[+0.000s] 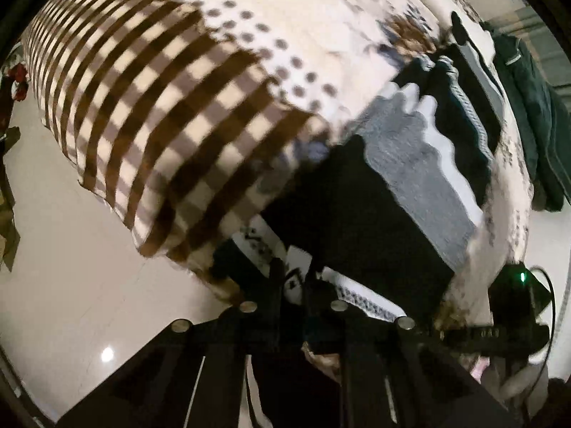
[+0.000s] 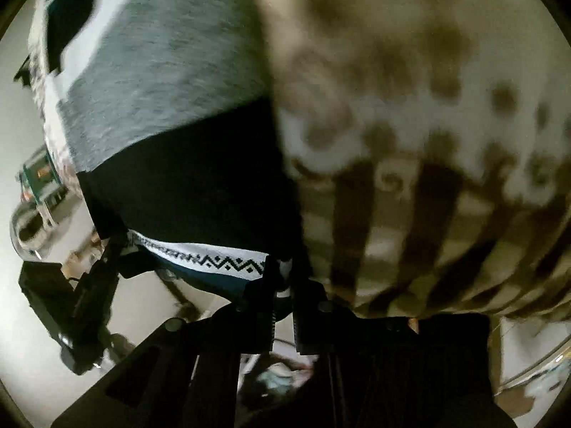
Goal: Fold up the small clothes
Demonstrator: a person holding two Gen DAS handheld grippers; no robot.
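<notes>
Grey, black and white garment [image 1: 410,185]: lies on the brown checked blanket [image 1: 142,107], at its near edge.
Left claw [image 1: 292,278]: clamped on the garment's patterned white hem.
Right claw [image 2: 283,285]: pinching the same hem.

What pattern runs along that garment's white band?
A black zigzag on the white band, clearest in the right wrist view.

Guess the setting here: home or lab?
Likely a home bedroom. A bed-like surface under a checked and dotted blanket, a pile of dark clothes at its far edge, a grey, black and white garment laid out for folding, glossy pale floor.
</notes>
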